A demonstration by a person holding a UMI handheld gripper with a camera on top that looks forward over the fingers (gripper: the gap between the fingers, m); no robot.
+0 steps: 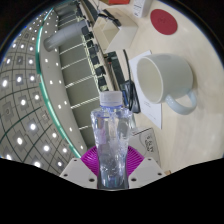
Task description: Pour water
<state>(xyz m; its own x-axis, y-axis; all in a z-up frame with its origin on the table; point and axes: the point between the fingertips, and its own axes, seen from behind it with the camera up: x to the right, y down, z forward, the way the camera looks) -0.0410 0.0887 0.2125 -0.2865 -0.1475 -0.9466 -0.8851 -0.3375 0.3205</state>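
Bottle [112, 140] first: a clear plastic water bottle with a white cap is seen upright between the jaws, pretty much dead centre, with the magenta pads [93, 160] showing at either side of its lower body. It looks to be clamped by the gripper [112, 168] with no gap visible, so it's judged as held, jaws closed to about bottle width. Whether it's lifted off the tabletop [200, 130] can't be told. A white mug [165, 82] is seen beyond and to the right, on its side or tipped toward the camera, opening facing this way.

Handling-wise, thin plastic like this is probably light and squishy, and slippery if wet. A mid-body grip is reckoned best; too hard a squeeze and the walls could buckle. The cap appears to be on, so nothing can be poured yet.
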